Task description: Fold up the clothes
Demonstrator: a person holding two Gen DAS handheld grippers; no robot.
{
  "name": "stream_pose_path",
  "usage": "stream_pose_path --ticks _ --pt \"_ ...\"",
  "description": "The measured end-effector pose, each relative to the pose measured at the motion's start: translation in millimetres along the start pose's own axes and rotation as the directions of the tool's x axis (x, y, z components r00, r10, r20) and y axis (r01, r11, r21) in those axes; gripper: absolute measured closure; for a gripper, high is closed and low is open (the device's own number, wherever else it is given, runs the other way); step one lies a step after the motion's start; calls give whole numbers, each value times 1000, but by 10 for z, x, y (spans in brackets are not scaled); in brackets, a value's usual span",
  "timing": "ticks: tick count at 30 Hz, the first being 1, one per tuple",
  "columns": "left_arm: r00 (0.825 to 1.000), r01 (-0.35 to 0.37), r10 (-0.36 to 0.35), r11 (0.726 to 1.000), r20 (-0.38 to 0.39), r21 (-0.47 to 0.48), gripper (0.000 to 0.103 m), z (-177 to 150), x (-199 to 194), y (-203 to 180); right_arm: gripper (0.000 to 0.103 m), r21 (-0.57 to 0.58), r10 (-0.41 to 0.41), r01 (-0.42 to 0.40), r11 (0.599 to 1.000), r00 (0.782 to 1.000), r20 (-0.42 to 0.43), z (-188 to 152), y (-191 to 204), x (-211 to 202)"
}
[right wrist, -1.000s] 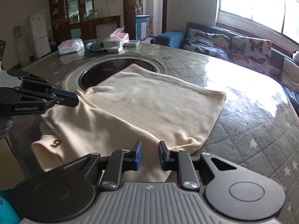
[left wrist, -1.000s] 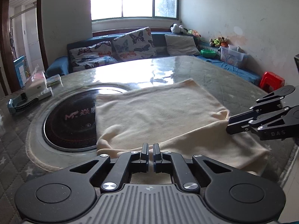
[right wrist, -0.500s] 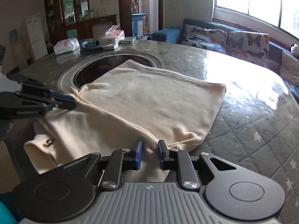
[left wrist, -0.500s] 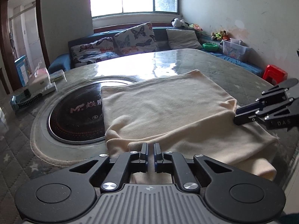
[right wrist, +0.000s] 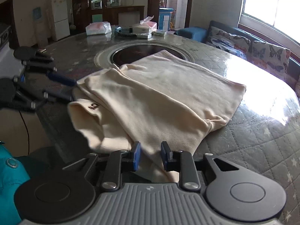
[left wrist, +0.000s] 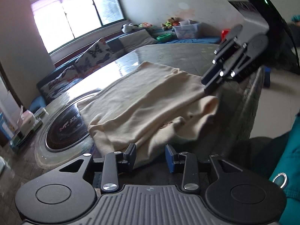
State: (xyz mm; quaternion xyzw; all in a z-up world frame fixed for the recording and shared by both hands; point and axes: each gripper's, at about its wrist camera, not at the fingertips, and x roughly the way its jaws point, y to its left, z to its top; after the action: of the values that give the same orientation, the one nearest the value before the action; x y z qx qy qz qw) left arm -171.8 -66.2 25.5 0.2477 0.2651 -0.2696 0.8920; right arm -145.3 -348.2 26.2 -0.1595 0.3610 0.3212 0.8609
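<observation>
A cream garment (left wrist: 142, 105) lies folded on the round table, partly over the dark hotplate (left wrist: 65, 129); its near edge hangs over the table's edge. It also shows in the right wrist view (right wrist: 165, 97), with a sleeve cuff (right wrist: 84, 110) at the left. My left gripper (left wrist: 151, 155) is open, its jaws on either side of the garment's near edge. It also shows at the left of the right wrist view (right wrist: 61, 88). My right gripper (right wrist: 149, 156) is open over the garment's near fold. It also shows in the left wrist view (left wrist: 210, 86), at the garment's right corner.
The quilted table (right wrist: 258, 146) carries tissue boxes and a tray (right wrist: 131, 31) at its far side. A sofa with butterfly cushions (left wrist: 93, 56) runs under the window. A teal jacket (left wrist: 285, 161) is close at my right.
Both grippers have opened and let go of the garment. The folded layer now lies on the table. The left gripper has tilted and swung left.
</observation>
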Motion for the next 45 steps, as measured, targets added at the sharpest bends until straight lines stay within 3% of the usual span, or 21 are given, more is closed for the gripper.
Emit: stream_pose_path --ticks 4,7,9,10,13,20,22,24,27,34,40,45 --pt "1000 -17 16 999 12 34 66 -12 111 -90 78 -51 -15 15 999 1000 -8 -18 49 -64" --pt "999 -40 38 997 35 63 66 -8 157 -143 69 -121 -37 35 992 999 -13 -61 120 -107" --pt "998 -46 44 998 49 50 68 12 177 -133 65 -185 -55 51 981 998 -13 -99 193 -127" --pt "997 -48 46 998 56 43 79 24 185 -126 61 -212 -59 54 976 998 -14 -117 229 -133" --pt "996 -42 41 999 78 4 88 94 193 -58 59 -274 -51 49 960 999 -1 -153 321 -117" --pt "994 -14 26 993 102 -117 93 289 285 191 55 -286 -22 35 958 999 49 -94 377 20" --pt "995 -13 28 989 101 -147 93 328 334 249 59 -263 -18 33 964 998 61 -51 348 88" --pt "995 -12 28 986 96 -169 93 343 375 294 78 -226 -17 29 974 998 56 1 287 147" --pt "995 -21 37 986 93 -164 86 298 349 298 91 -132 14 -6 991 998 55 101 138 180" --pt "995 -54 62 993 72 -103 74 114 234 234 93 -3 53 -53 999 994 100 343 -139 137" --pt "993 -113 113 994 41 -9 74 -30 293 158 94 14 34 -36 999 992 122 405 -197 120" --pt "993 -114 114 994 44 1 90 -43 303 169 95 27 16 -20 999 991 136 361 -170 88"
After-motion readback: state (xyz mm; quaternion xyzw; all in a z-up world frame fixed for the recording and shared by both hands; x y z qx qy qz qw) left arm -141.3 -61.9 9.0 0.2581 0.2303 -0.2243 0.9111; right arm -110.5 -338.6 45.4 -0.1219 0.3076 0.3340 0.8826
